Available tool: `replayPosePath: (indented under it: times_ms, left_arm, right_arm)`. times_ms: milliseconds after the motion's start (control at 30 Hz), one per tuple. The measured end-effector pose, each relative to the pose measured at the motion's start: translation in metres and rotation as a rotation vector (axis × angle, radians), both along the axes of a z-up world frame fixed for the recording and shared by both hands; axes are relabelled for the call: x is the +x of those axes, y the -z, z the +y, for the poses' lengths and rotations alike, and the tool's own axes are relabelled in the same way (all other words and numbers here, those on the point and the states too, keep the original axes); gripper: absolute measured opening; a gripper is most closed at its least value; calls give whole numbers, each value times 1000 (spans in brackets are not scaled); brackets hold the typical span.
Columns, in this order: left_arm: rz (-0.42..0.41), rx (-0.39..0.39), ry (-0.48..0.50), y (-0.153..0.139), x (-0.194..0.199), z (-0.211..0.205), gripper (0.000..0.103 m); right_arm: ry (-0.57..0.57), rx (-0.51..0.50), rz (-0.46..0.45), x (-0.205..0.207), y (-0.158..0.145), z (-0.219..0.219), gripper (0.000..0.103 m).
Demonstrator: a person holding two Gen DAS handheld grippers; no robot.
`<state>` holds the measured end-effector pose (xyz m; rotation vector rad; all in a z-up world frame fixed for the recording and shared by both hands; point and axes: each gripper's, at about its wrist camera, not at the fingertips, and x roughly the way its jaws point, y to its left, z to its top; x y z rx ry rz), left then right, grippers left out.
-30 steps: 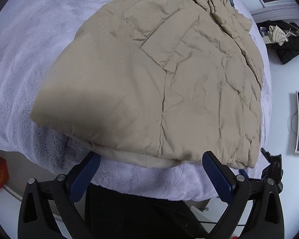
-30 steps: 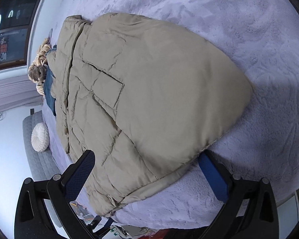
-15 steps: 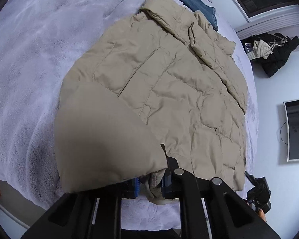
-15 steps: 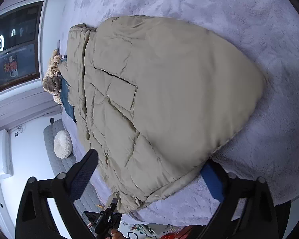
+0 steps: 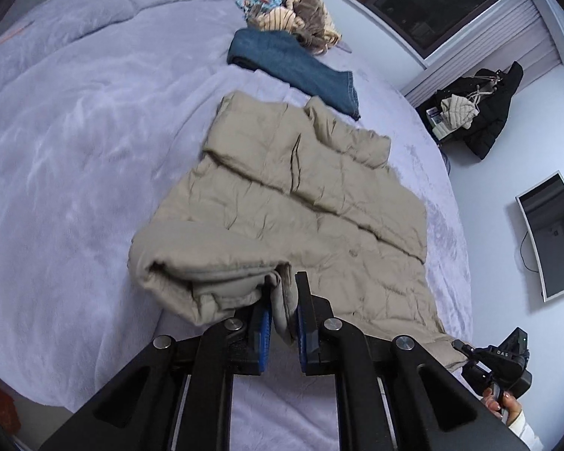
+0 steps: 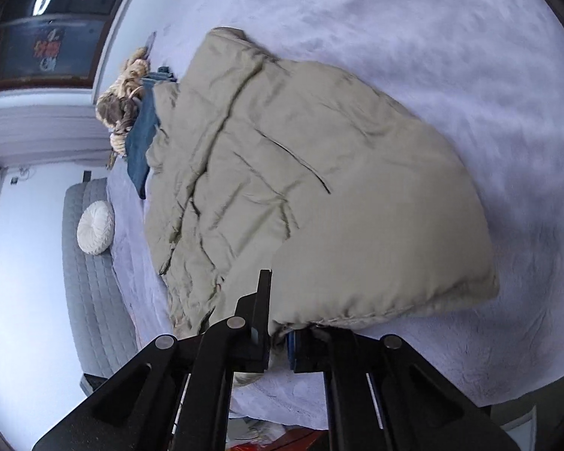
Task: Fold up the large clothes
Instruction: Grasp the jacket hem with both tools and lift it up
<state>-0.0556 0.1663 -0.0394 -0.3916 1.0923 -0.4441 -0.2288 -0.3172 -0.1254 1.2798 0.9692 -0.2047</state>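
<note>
My left gripper (image 5: 282, 300) is clamped on the near hem of the beige jacket (image 5: 300, 203), which lies on the purple bed cover (image 5: 75, 150). My right gripper (image 6: 278, 334) is closing on the hem's other corner, fabric pinched between its jaws. Folded jeans (image 5: 293, 67) lie beyond the collar.

Light: I see soft, even, cool light over the bed cover (image 5: 75, 143), with no glare on it.
Window: the panes (image 5: 425, 3) beyond the bed cover read dark in my left view.
Shadows: faint ones sit in the folds of the beige jacket (image 5: 300, 203) lying on the bed cover.
Blur: my right view smears the jacket's quilting; my left view is sharper.
Distortion: strong fisheye bends the bed cover's edges, with black corners around both views.
</note>
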Motion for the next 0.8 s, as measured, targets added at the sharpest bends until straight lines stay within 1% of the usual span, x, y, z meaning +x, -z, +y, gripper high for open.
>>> replayPosePath:
  times_ms: [133, 233, 300, 400, 467, 533, 633, 700, 800]
  left_arm:
    - [-87, -16, -40, -38, 29, -11, 13]
    - [-152, -2, -59, -63, 55, -27, 13]
    - [-181, 10, -73, -73, 73, -37, 13]
    - [-216, 25, -106, -80, 104, -53, 13]
    - [-219, 33, -129, -77, 124, -62, 13]
    - [-213, 50, -143, -70, 152, -72, 13]
    - [-209, 101, -140, -55, 189, -87, 13]
    - [-202, 141, -130, -38, 220, -98, 13]
    - [-163, 186, -116, -2, 262, -113, 13]
  right_arm:
    - [-93, -84, -88, 41, -45, -18, 7]
    - [-149, -137, -137, 78, -74, -35, 7]
    - [-182, -158, -163, 101, -88, -46, 7]
    - [-245, -199, -181, 145, -101, -60, 7]
    - [-283, -227, -179, 174, -105, -68, 7]
    - [-316, -260, -176, 205, -106, -75, 7]
    - [-331, -283, -163, 248, -100, -84, 7]
    - [-333, -298, -157, 274, -92, -88, 7]
    - [-319, -320, -140, 308, -72, -93, 7]
